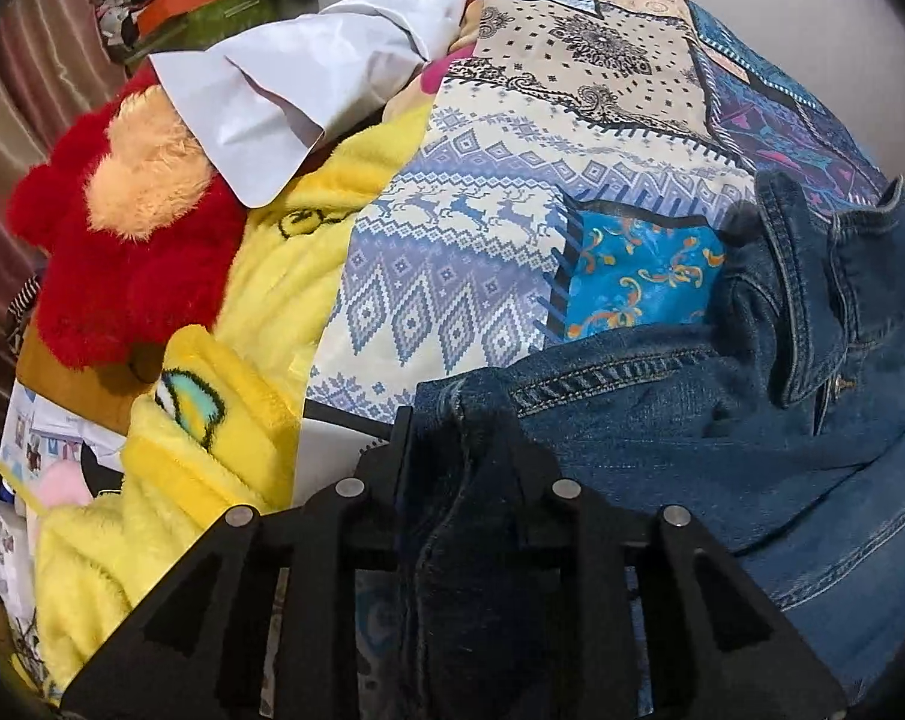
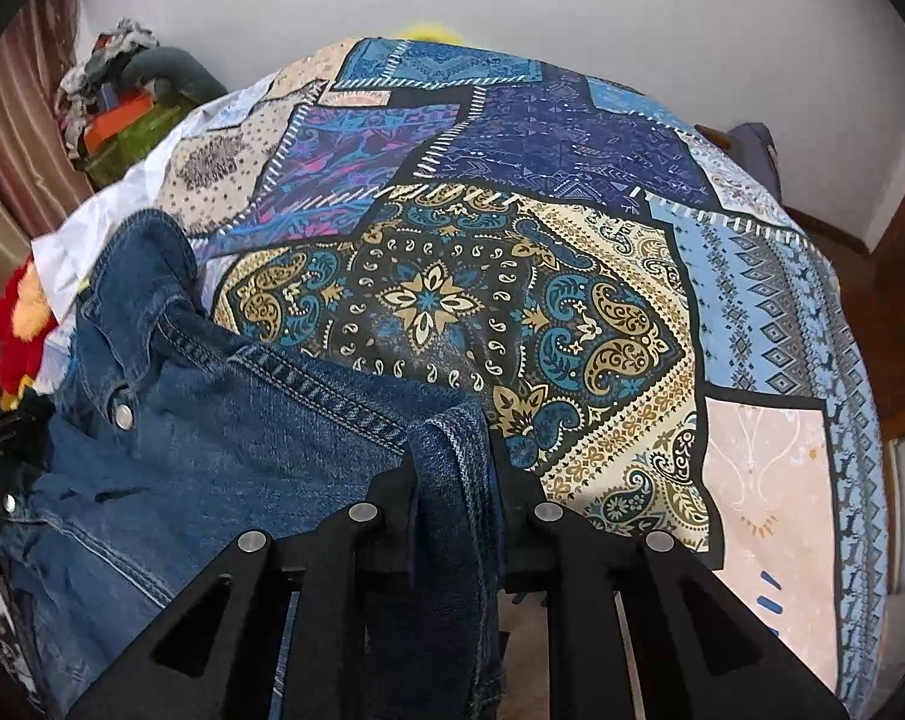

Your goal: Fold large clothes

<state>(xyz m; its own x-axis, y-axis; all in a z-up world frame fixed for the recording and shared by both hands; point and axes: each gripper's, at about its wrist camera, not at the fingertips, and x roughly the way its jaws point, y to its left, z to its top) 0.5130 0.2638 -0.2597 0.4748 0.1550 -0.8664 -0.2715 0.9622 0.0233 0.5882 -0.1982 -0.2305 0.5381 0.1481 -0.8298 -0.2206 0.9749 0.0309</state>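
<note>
A blue denim jacket (image 1: 722,420) lies crumpled on a patchwork bedspread (image 1: 482,240), collar up at the right. My left gripper (image 1: 455,438) is shut on the denim jacket's near left shoulder edge; denim hangs down between the fingers. In the right wrist view the jacket (image 2: 212,432) fills the left side, with metal snap buttons showing. My right gripper (image 2: 452,450) is shut on the jacket's near right shoulder edge, which drapes down between the fingers. Both grippers hold the cloth at the bed's near edge.
A red plush toy (image 1: 122,276) and yellow fleece blanket (image 1: 284,264) lie left of the jacket, with a white sheet (image 1: 284,102) behind. Clutter (image 2: 122,108) is piled by a striped curtain (image 1: 26,90). The bedspread (image 2: 572,300) spreads right toward a wooden frame (image 2: 896,312).
</note>
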